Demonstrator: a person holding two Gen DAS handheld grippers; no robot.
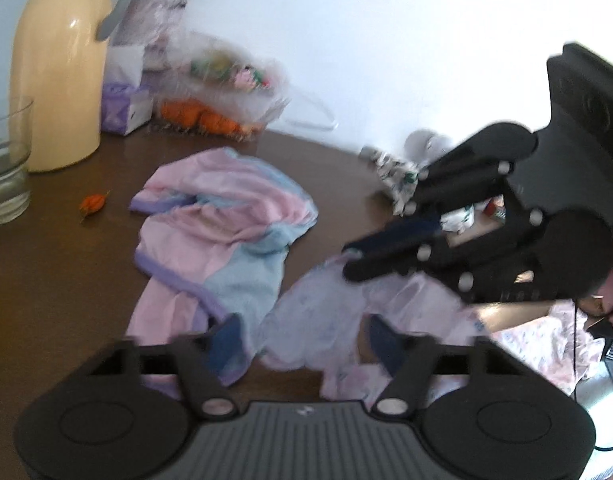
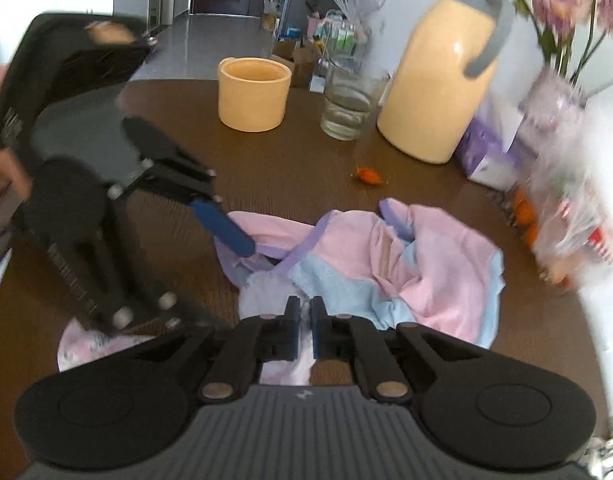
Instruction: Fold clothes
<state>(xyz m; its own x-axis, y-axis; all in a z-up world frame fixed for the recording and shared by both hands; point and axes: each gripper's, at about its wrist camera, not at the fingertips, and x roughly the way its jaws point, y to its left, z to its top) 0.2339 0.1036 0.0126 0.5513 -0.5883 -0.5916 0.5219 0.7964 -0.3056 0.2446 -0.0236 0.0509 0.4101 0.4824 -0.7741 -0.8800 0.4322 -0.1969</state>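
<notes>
The right gripper (image 2: 304,334) is pinched tight on a pale cloth (image 2: 266,292) near the front edge of the tabletop (image 2: 286,168). The left gripper (image 1: 302,340) stands open over it. Farther in lies a pink and blue garment (image 1: 222,216), then a yellow jug (image 2: 442,84) by the back edge

Bright daylight, blown-out walls, motion blur, perhaps fisheye-warped edges

The bag of food (image 2: 566,220) beside the yellow jug (image 2: 438,80) is smeared by motion blur, its contents unreadable. The jug's top is cut off in the left wrist view. The right claw (image 2: 304,320) hides part of the pale cloth (image 2: 266,292) it pinches.
</notes>
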